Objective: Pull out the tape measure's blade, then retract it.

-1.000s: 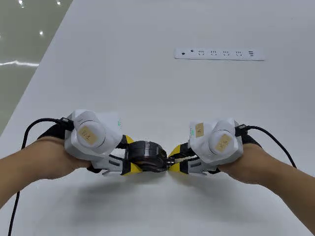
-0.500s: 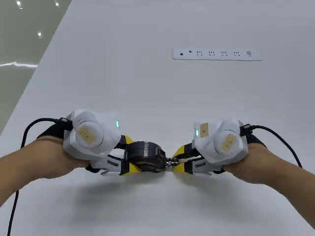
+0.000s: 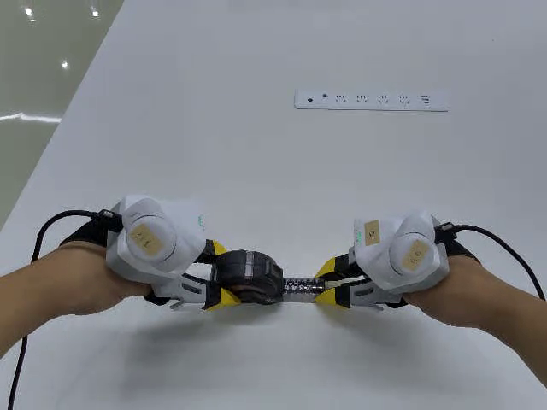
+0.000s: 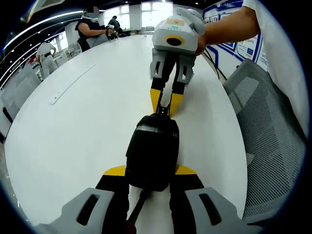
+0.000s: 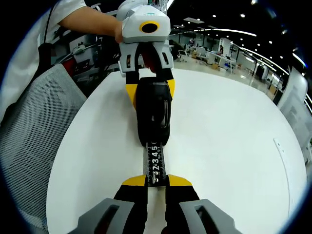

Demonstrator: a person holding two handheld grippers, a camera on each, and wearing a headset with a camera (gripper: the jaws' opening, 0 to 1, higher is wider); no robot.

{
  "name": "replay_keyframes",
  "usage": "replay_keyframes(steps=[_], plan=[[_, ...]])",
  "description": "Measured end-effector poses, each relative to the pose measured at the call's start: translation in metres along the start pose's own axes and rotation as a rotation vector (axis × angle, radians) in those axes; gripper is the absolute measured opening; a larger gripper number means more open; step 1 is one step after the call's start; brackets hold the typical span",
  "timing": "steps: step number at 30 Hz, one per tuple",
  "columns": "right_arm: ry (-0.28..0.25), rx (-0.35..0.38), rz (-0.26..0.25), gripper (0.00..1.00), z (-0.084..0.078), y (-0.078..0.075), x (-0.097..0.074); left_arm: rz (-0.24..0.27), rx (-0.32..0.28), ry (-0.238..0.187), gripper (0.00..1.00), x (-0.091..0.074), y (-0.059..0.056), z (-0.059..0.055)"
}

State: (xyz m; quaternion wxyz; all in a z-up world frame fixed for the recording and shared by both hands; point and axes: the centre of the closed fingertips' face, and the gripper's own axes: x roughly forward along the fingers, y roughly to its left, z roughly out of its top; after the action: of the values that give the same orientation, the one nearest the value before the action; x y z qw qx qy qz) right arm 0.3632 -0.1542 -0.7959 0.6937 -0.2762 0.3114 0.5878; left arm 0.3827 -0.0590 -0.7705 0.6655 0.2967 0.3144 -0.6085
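Steadiness counts in this pull: our left gripper (image 3: 222,273) has its fingers (image 4: 114,170) closed on the black tape measure (image 3: 249,277), at the near part of the bench (image 3: 256,154), while the right gripper (image 3: 329,284) pinches the blade (image 5: 155,161) near its tip, a short length drawn out. We judge the pull should run straight along the blade, case braced, pinch firm so nothing snaps back. We count one tape measure, one blade, two grippers, one power strip (image 3: 372,100).

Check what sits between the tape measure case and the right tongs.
A short stretch of pulled-out blade, numerals showing, runs from the case to the right tongs, which pinch it. Clearest in the right gripper view.
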Motion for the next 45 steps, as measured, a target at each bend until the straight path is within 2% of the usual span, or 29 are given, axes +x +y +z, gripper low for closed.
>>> replay_keyframes(steps=[18, 45], plan=[[0.034, -0.003, -0.016, 0.09, -0.022, -0.002, -0.018, 0.003, -0.002, 0.002, 0.26, 0.000, 0.000, -0.001], [0.074, 0.040, -0.052, 0.09, -0.059, 0.000, -0.056, 0.005, -0.003, 0.000, 0.26, 0.001, 0.000, 0.000]])
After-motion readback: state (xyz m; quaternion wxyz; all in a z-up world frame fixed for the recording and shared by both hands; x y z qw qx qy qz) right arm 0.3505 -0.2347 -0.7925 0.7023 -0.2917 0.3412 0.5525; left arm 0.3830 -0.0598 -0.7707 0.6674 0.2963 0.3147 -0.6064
